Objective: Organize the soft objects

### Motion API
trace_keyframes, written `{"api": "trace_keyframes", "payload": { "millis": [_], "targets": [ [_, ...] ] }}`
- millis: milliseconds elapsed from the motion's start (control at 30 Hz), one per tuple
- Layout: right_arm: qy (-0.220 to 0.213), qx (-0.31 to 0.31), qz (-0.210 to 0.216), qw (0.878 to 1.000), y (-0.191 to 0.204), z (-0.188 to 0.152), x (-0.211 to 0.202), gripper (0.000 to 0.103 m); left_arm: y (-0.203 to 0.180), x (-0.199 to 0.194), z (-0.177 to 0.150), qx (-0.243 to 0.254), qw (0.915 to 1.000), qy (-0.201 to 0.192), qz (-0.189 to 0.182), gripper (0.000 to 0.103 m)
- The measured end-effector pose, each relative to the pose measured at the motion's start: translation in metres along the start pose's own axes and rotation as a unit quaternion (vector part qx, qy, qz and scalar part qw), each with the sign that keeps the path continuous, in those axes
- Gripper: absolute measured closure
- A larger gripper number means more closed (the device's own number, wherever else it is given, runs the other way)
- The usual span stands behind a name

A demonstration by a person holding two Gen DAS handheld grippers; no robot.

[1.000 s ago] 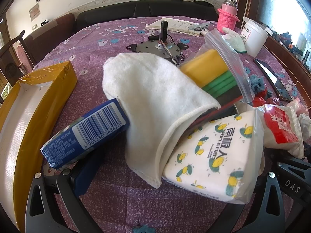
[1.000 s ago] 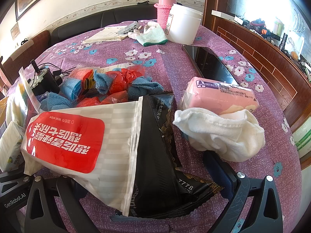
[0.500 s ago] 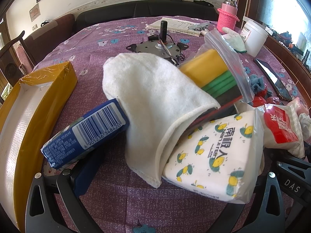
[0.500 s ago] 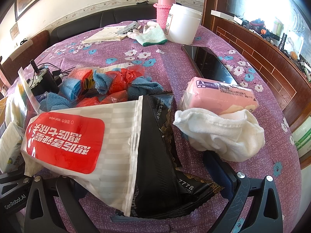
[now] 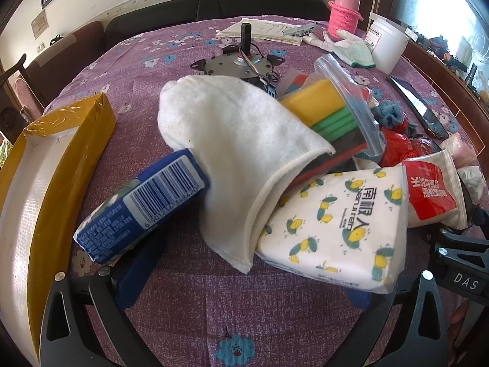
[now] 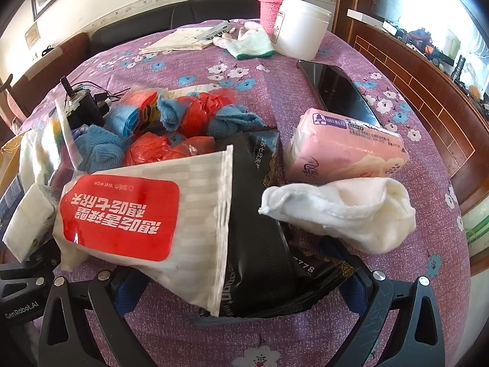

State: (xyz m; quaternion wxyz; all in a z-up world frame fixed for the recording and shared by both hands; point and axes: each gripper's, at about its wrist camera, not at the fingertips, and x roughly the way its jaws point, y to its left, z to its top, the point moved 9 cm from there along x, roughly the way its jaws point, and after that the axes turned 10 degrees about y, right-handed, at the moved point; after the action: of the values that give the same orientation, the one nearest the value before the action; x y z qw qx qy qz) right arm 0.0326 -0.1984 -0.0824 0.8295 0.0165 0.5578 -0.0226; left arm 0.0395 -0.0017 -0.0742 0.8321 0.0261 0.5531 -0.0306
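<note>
In the left wrist view a white cloth (image 5: 241, 143) drapes over a blue tissue pack (image 5: 143, 205), a lemon-print tissue pack (image 5: 339, 229) and a zip bag of coloured sponges (image 5: 330, 113). My left gripper (image 5: 241, 278) is open, its fingers wide apart below this pile. In the right wrist view a red-and-white wet wipe pack (image 6: 146, 214) lies on a black packet (image 6: 262, 229), beside a crumpled white cloth (image 6: 345, 211) and a pink tissue pack (image 6: 345, 150). My right gripper (image 6: 241, 278) is open around the packs' near ends.
A yellow cardboard box (image 5: 45, 165) lies at the left. A motor part (image 5: 241, 61), papers, glove (image 6: 250, 44), white jar (image 6: 301, 30), pink bottle (image 6: 272, 0) and black phone (image 6: 336, 94) sit farther back. Blue cloths and red bags (image 6: 195, 119) are heaped mid-table on the purple floral tablecloth (image 6: 189, 70).
</note>
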Motion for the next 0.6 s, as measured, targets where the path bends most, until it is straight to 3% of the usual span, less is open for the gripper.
{"api": "trace_keyframes", "payload": {
  "millis": [267,400,533,600],
  "targets": [
    [-0.001,0.005,-0.006,1.0,0.0,0.004,0.001,0.001,0.003,-0.002,-0.001,-0.002,0.9999,-0.003,-0.013,0.0],
    [-0.001,0.013,-0.023,1.0,-0.008,-0.005,-0.01,0.001,0.003,-0.033,-0.009,-0.002,0.9964,-0.031,-0.079,0.008],
    [-0.066,0.005,-0.001,0.998,-0.012,-0.019,-0.06,0.001,0.021,-0.09,-0.017,0.018,0.9902,-0.12,-0.069,0.008],
    [-0.135,0.006,0.009,0.991,-0.017,-0.026,-0.098,0.001,0.033,-0.113,-0.02,0.017,0.9854,-0.153,-0.073,0.007]
  ]
}}
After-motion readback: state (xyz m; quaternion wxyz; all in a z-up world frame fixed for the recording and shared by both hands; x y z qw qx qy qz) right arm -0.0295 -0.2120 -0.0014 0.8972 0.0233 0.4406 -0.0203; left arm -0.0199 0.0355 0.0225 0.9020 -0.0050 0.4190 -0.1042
